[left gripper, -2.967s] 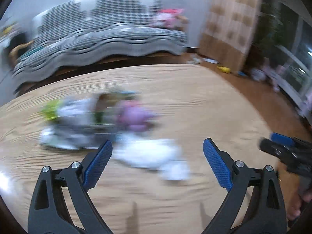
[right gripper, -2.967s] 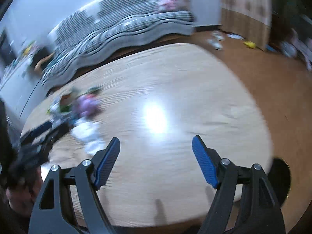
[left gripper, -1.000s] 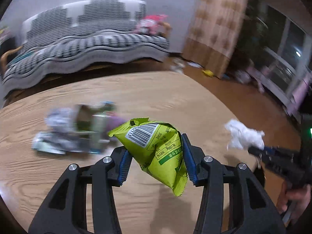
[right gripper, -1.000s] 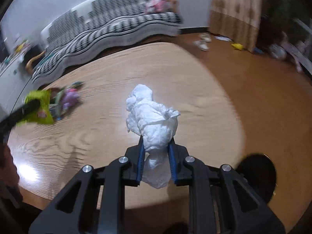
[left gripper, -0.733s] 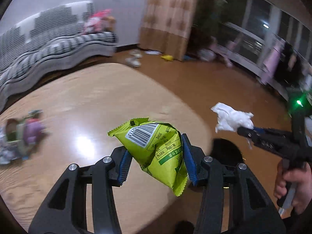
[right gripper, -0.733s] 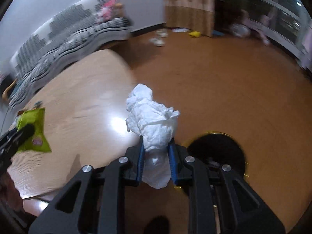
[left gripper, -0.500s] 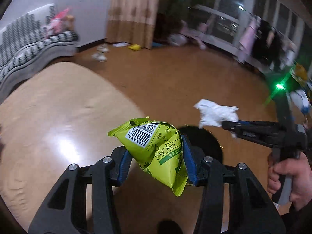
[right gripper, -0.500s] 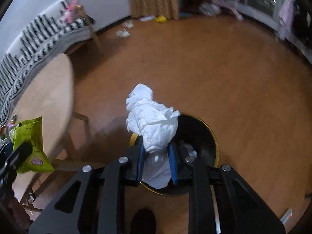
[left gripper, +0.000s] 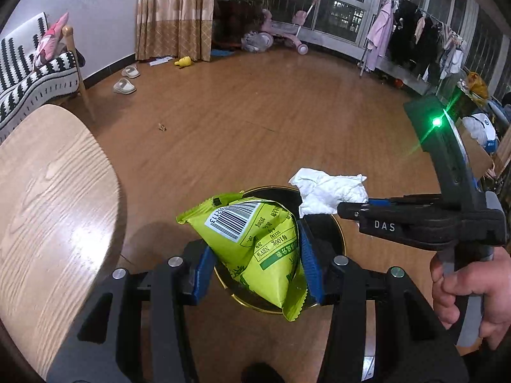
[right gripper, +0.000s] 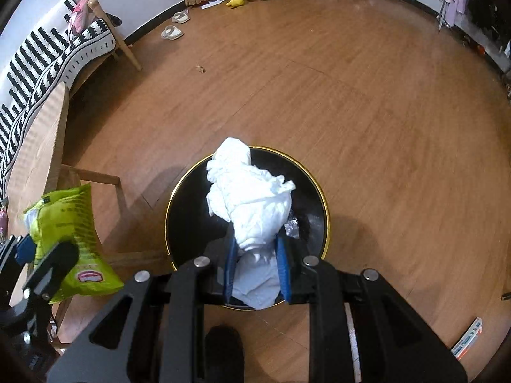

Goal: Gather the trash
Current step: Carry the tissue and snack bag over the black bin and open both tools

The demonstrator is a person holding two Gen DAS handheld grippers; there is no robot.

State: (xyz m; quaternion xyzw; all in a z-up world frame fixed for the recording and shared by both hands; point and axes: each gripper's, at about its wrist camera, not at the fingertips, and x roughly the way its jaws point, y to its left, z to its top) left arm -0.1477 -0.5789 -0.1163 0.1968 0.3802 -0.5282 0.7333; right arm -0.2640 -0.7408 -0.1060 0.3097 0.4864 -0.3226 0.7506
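Left gripper [left gripper: 255, 263] clamped on green snack bag [left gripper: 255, 242], held over near rim of black gold-rimmed bin [right gripper: 321, 198] on wooden floor [right gripper: 367, 95]. Right gripper [right gripper: 255, 265] clamped on crumpled white tissue [right gripper: 252, 198], directly above bin opening. Round wooden table [left gripper: 48, 198] edge at left.

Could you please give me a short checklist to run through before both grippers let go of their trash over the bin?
1. Left gripper clamps the green snack packet: ok.
2. Right gripper clamps the crumpled white tissue: ok.
3. Tissue over the open black bin: ok, in the right wrist view.
4. Packet over the bin: likely ok in the left wrist view; the right wrist view shows it off to the side, so cannot tell.
5. Bin has room: ok, only little scraps show inside.
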